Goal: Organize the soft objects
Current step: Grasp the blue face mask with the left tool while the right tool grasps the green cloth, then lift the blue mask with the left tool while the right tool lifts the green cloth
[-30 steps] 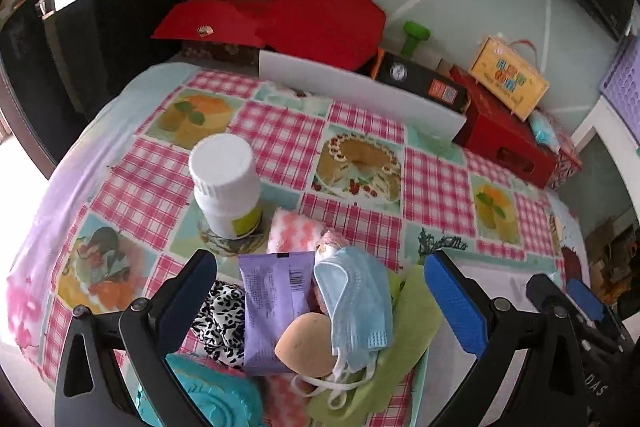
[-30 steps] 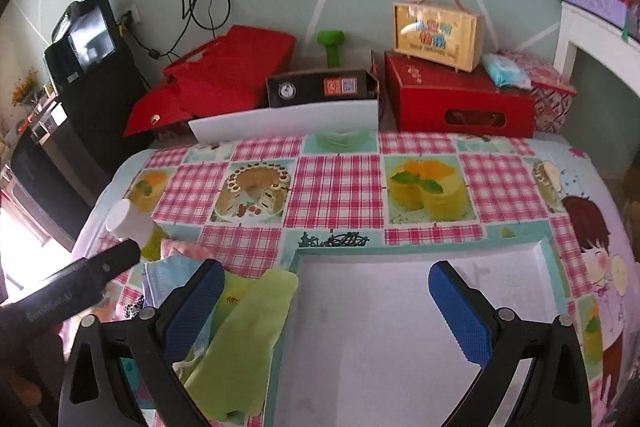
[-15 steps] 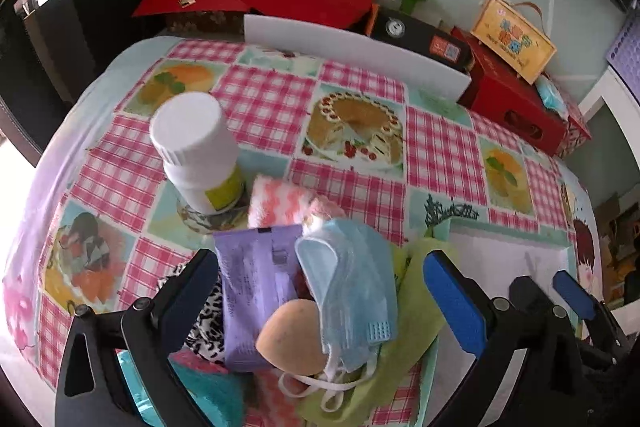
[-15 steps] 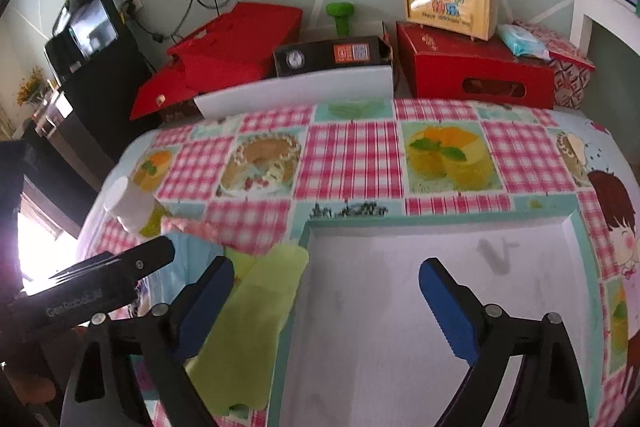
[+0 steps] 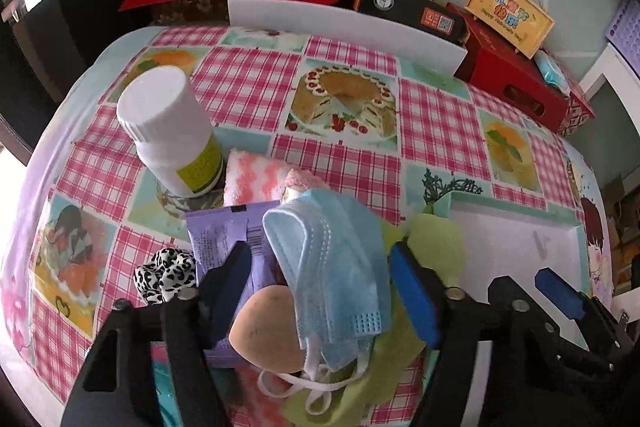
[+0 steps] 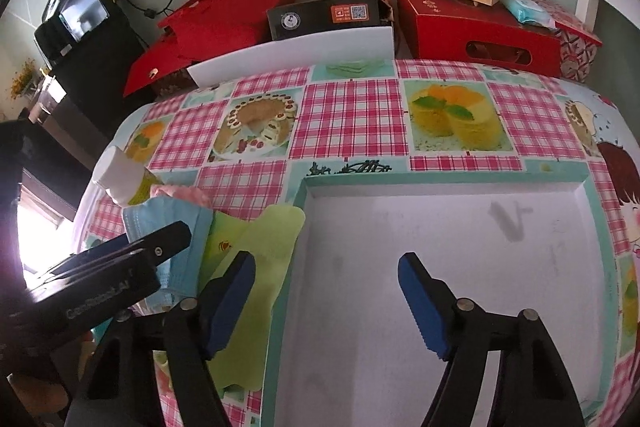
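A pile of soft things lies at the table's near left: a blue face mask (image 5: 332,267) on top, a tan sponge (image 5: 266,331), a purple packet (image 5: 228,239), a pink-white cloth (image 5: 256,177), a leopard-print scrunchie (image 5: 164,273) and a green cloth (image 5: 436,247). My left gripper (image 5: 320,287) is open, its jaws on either side of the mask and sponge. My right gripper (image 6: 326,295) is open and empty over a white tray (image 6: 452,227). The mask (image 6: 168,215) and green cloth (image 6: 256,247) show left of the tray.
A white bottle (image 5: 168,127) stands just behind the pile. A white board (image 5: 344,23), red boxes (image 5: 516,83), a black box (image 5: 408,9) and a yellow gift case (image 5: 510,13) line the table's far edge. The right gripper's fingers (image 5: 556,291) show over the tray.
My left gripper has moved forward and down onto the pile, and its jaws now stand narrower around the mask and sponge. My right gripper has dropped lower over the tray.
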### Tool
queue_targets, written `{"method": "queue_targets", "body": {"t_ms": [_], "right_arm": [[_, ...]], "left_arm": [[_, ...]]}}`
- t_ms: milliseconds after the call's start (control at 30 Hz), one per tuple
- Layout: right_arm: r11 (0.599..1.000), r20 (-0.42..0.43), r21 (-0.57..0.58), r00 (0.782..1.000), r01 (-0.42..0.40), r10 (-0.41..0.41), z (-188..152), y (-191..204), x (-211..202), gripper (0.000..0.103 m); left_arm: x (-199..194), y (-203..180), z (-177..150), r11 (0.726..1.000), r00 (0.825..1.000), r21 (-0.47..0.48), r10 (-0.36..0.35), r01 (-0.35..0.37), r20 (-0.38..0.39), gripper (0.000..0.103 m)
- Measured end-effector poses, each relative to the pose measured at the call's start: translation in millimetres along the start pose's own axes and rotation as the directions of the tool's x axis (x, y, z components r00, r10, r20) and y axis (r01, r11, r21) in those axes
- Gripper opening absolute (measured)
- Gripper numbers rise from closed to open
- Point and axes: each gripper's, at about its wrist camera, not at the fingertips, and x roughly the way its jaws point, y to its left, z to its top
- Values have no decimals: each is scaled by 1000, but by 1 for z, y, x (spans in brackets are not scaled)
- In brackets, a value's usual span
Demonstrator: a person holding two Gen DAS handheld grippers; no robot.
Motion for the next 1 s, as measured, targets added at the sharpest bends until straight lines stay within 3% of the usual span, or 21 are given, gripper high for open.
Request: {"method": "queue_targets", "body": {"t_ms": [67, 133, 233, 567, 733, 1000], "right_arm": [[1000, -5, -10, 1000, -4, 4, 0, 3, 2, 75], [1000, -7, -21, 1000, -4, 4, -1, 6, 3, 75], [999, -8, -34, 1000, -6, 6, -2, 9, 4, 74], [995, -18, -87, 999, -50, 49, -8, 25, 8, 72], [991, -39, -104, 996, -88, 84, -13, 34, 11, 64], [977, -68, -162, 990, -136, 127, -24, 57, 15, 62]], "left_arm": [[2, 1, -1, 1000, 1000, 1, 1, -1, 3, 51], [3, 3, -1, 1000, 1000, -5, -21, 21, 1, 27], [0, 6, -1, 999, 999, -12, -47, 47, 15, 12], [-7, 16, -1, 991, 991, -46, -123, 125, 53, 9], [-15, 24, 0, 985, 985, -74, -152, 158, 80, 9], [-40, 43, 1, 976, 974, -119, -162, 181, 156, 9]]}}
